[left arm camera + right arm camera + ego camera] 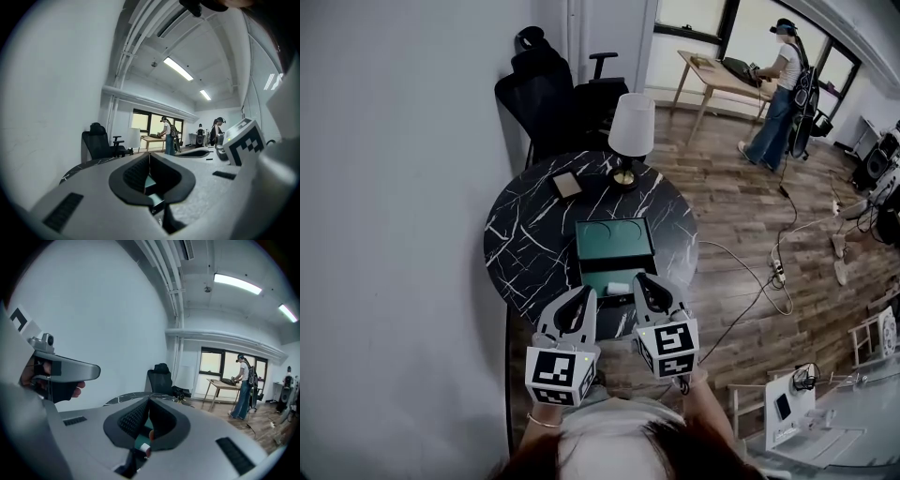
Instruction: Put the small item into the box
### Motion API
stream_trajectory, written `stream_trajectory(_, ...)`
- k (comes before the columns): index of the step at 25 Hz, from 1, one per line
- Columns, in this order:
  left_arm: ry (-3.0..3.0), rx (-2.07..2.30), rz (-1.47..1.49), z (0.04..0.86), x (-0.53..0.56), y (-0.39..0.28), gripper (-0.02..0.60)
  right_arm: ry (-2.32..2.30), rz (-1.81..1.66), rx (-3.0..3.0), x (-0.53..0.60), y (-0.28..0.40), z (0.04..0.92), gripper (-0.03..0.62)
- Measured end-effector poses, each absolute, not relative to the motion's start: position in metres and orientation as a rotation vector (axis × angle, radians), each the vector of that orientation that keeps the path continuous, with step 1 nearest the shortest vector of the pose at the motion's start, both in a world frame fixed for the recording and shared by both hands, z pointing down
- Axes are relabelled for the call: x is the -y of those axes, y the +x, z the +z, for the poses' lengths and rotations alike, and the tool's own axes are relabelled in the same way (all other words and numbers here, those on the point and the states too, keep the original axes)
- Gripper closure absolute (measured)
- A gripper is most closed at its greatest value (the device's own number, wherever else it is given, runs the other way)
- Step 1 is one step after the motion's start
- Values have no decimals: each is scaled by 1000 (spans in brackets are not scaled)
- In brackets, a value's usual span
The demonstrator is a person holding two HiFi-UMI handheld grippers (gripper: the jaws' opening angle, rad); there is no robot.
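A green box lies open on the round black marble table (pixel 525 234): its lid (pixel 614 239) lies flat behind, and the tray (pixel 598 277) is nearer me. A small white item (pixel 619 287) rests in the tray. My left gripper (pixel 584 293) hovers at the tray's near left corner, its jaws together with nothing between them. My right gripper (pixel 645 280) is over the tray's near right edge, also shut and empty. In the right gripper view, the white item (pixel 146 447) and the green tray (pixel 139 440) show below the closed fingertips. The left gripper view shows the green box (pixel 149 183) through its jaw opening.
A white-shaded lamp (pixel 631 127) and a tan card (pixel 567 184) stand at the table's far side. A black office chair (pixel 546 98) sits behind, with a wall along the left. Cables (pixel 773 272) trail on the wooden floor. A person (pixel 776 98) works at a distant desk.
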State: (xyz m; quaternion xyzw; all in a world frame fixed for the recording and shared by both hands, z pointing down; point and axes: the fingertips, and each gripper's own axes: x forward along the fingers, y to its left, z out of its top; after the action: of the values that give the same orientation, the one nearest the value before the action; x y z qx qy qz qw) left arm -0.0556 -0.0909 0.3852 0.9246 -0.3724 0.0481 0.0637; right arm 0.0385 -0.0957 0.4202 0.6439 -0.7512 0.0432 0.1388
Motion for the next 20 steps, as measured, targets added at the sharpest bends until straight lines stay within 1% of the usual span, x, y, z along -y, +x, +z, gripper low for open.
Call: stream_trajectory(20,2810,1143,216,379,28,-30,572,1867,148,2313,38,54,398,568)
